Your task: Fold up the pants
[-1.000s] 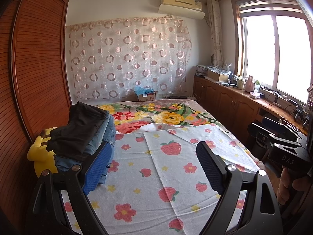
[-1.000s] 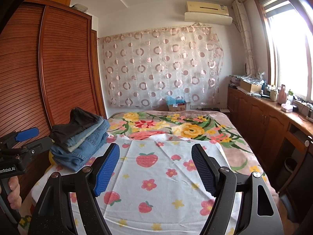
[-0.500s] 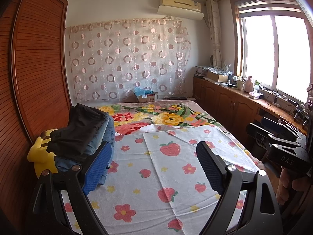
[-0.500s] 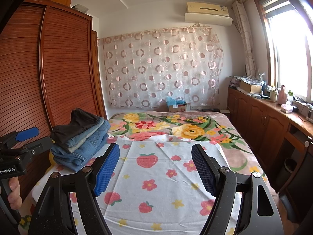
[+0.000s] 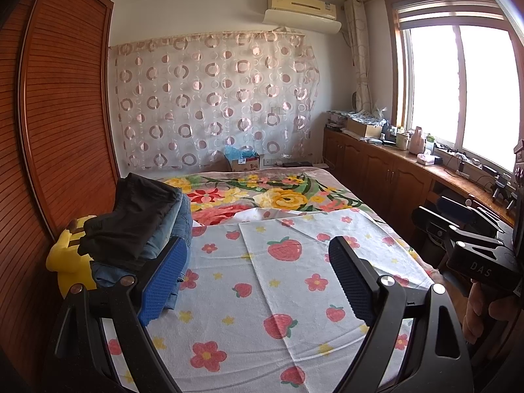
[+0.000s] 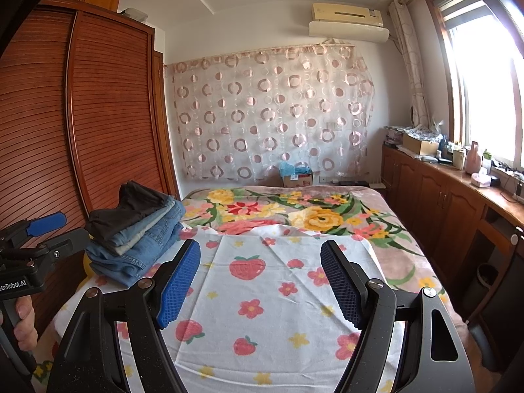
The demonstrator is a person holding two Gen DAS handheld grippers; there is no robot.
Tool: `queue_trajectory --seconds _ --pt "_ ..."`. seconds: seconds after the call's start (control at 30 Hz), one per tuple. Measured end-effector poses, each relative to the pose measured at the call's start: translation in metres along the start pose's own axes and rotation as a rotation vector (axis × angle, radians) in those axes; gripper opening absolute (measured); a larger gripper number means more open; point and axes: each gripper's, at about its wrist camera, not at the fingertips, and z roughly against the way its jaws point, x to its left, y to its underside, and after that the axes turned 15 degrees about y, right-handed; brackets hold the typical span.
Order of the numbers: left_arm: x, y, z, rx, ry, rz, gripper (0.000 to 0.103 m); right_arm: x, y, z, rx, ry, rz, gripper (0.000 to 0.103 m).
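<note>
Pants [image 6: 137,232] sit in one folded stack at the left edge of the bed [image 6: 376,226], beside the wooden wardrobe [image 6: 108,114]. Four layers can be counted in the right wrist view: a black pair on top, a pale blue one under it, a light grey-green one next, and a blue denim pair at the bottom; whether more are tucked in I cannot tell. In the left wrist view the stack rests partly on one yellow plush toy [image 5: 65,258] wedged against the wardrobe. One white sheet [image 6: 262,288] printed with strawberries and flowers covers the near half of the bed, lying flat with a few creases; one floral blanket [image 6: 294,209] shows beyond it.

Two tools are in view, each held by a hand. The left tool [image 5: 258,278] points slightly down over the sheet, its two fingers spread wide with nothing between them; its left blue pad [image 5: 163,281] overlaps the stack's corner in the picture, though contact cannot be confirmed. The right tool [image 6: 260,281] hovers over the sheet too, fingers likewise apart and empty. The left hand [image 6: 21,322] grips its handle at the far left, the right hand [image 5: 488,308] at the far right.
</note>
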Motion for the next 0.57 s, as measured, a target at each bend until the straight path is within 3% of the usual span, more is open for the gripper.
queue_trajectory --seconds 0.57 --pt "-0.0005 0.0011 -0.0007 0.000 -0.001 -0.001 0.089 0.0008 -0.0009 0.0009 0.002 0.000 -0.002 0.078"
